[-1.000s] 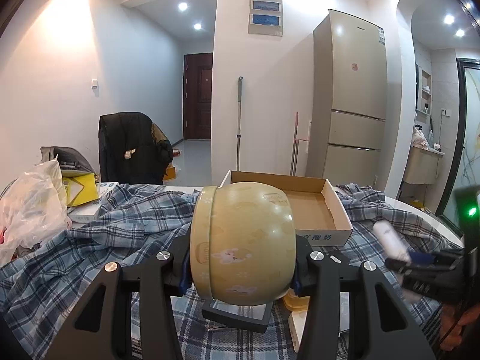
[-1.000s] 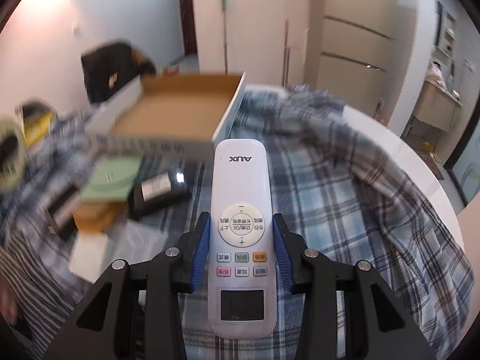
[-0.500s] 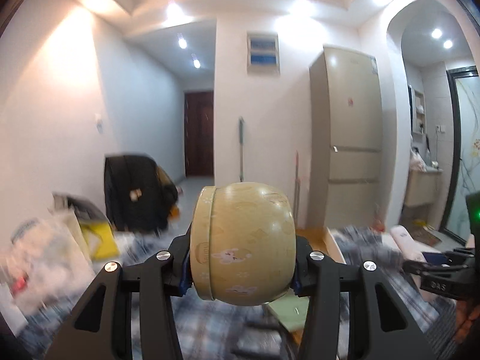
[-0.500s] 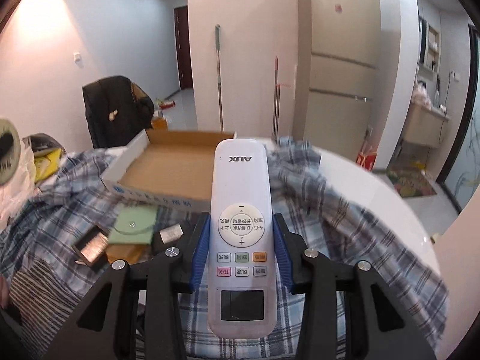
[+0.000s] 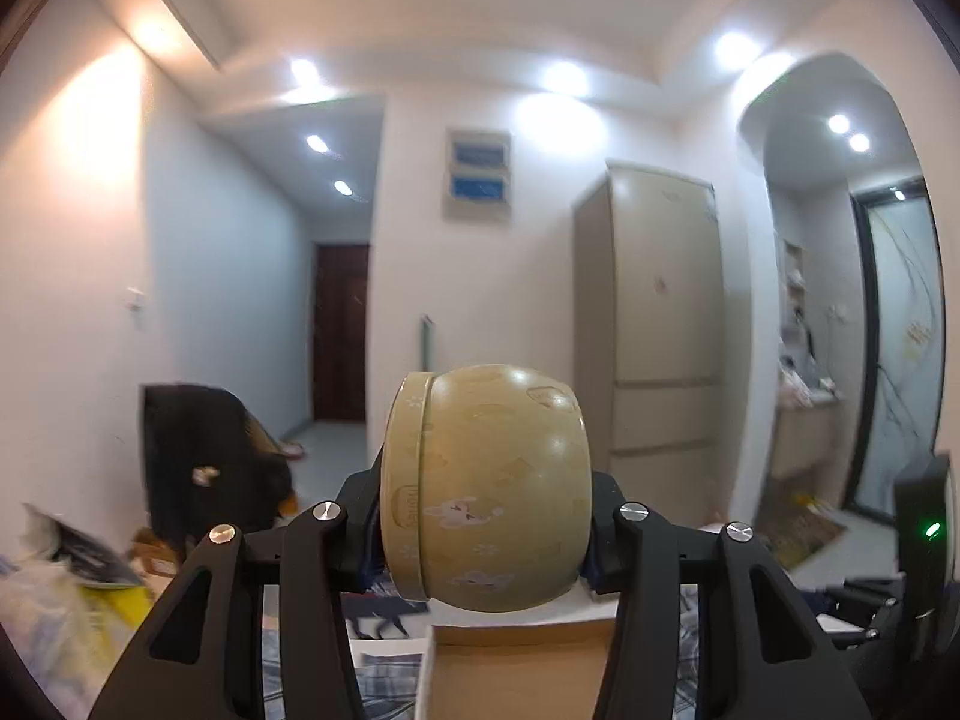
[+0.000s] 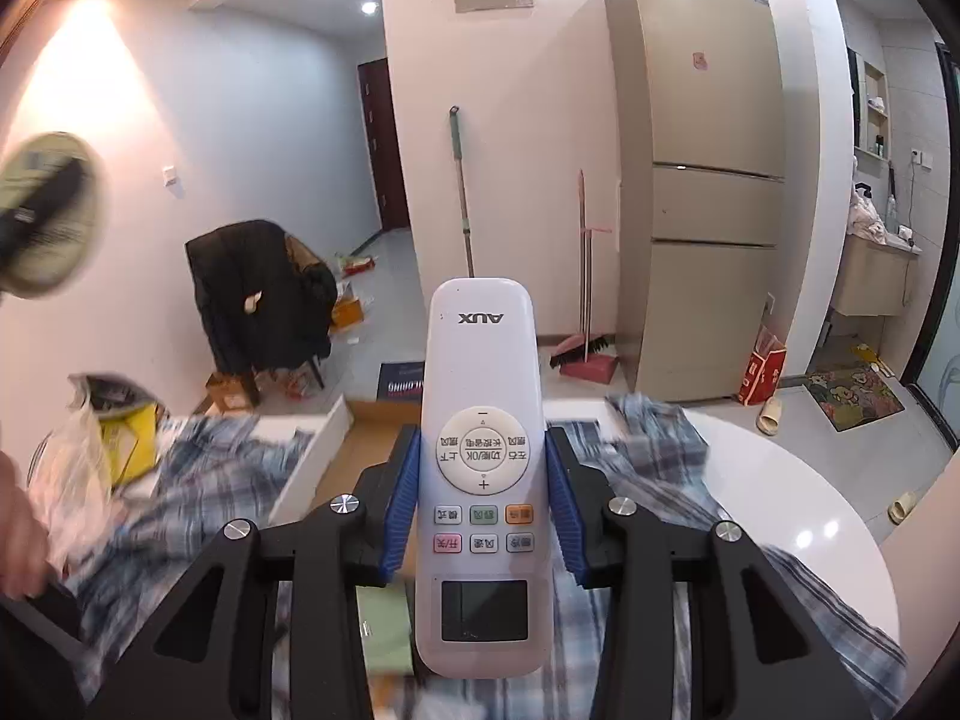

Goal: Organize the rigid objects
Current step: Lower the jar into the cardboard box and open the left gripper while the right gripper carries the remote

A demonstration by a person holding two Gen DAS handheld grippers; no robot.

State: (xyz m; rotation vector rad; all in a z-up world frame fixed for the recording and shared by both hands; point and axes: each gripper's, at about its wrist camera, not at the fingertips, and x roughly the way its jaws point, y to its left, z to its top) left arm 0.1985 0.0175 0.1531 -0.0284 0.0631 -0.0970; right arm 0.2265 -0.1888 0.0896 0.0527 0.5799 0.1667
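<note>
My left gripper is shut on a round yellow-green tin, which lies sideways with its lid to the left and is held high above the table. Just below it lies the open cardboard box. In the right wrist view my right gripper is shut on a white AUX remote, its blue pads pressing both sides. It hangs above the plaid cloth, near the box's white wall. The tin shows blurred at the upper left of that view.
The round white table carries the cloth, a plastic bag and a yellow box at the left, and a green pad under my fingers. Beyond stand a chair with a black jacket, a fridge and brooms. A person's hand shows at the left edge.
Both grippers have risen well above the table, which has sunk to the bottom of both views. The left view now looks level into the room. Both grips are unchanged.
</note>
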